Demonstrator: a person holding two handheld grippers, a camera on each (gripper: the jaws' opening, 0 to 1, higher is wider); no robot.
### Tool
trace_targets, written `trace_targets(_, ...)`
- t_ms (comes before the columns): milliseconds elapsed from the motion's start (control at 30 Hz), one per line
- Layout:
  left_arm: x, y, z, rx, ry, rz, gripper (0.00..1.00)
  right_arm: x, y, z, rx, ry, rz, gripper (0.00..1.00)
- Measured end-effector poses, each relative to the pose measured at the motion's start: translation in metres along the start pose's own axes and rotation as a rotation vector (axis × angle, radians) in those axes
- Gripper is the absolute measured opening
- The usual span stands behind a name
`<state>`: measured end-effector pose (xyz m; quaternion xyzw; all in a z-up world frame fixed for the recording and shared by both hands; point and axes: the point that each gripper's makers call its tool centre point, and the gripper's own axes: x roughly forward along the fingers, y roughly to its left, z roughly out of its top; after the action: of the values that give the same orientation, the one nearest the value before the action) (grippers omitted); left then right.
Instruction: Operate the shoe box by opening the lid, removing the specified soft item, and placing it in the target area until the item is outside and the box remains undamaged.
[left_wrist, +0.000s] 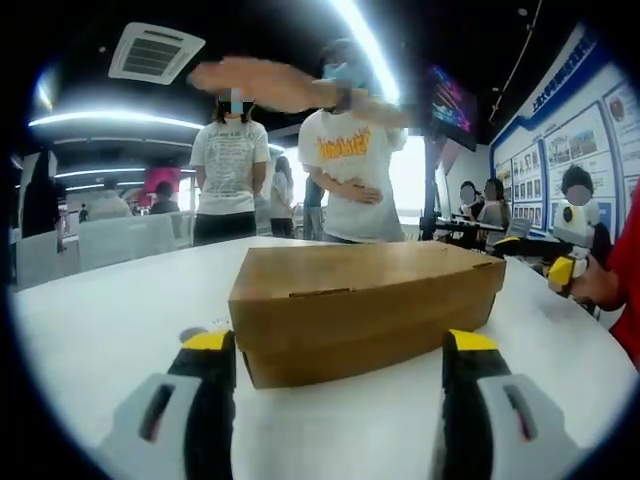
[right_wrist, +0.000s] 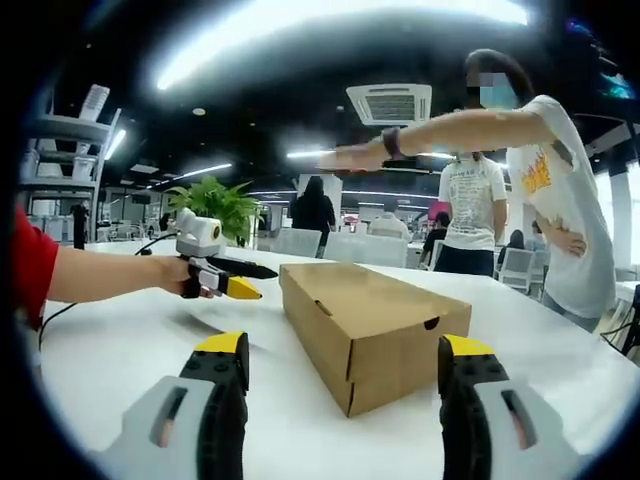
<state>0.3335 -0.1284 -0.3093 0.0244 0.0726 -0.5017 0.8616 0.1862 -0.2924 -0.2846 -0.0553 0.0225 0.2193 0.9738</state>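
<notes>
A brown cardboard shoe box (left_wrist: 360, 300) lies on the white table (left_wrist: 110, 330) with its lid down; nothing of its contents shows. My left gripper (left_wrist: 340, 342) is open just short of the box's long side, its yellow-tipped jaws spread about as wide as the box. In the right gripper view the shoe box (right_wrist: 375, 320) points one corner at me. My right gripper (right_wrist: 343, 346) is open in front of that corner, not touching it. A hand holds the left gripper (right_wrist: 228, 280) left of the box. The right gripper (left_wrist: 560, 268) appears at the box's far right end.
A person in a white T-shirt (right_wrist: 545, 200) stands at the table's far edge with one arm stretched out above the box. More people (left_wrist: 228, 165), white chairs (right_wrist: 355, 248) and a green plant (right_wrist: 215, 205) stand behind. Bare tabletop (right_wrist: 120, 350) surrounds the box.
</notes>
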Motion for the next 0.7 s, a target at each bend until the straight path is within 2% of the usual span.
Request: trace_targets(700, 0.003, 0.009, -0.007, -0.009, -0.004, 0.003, 0.87, 0.006, -0.001, -0.010, 0.027, 0.008, -0.010, 0.83)
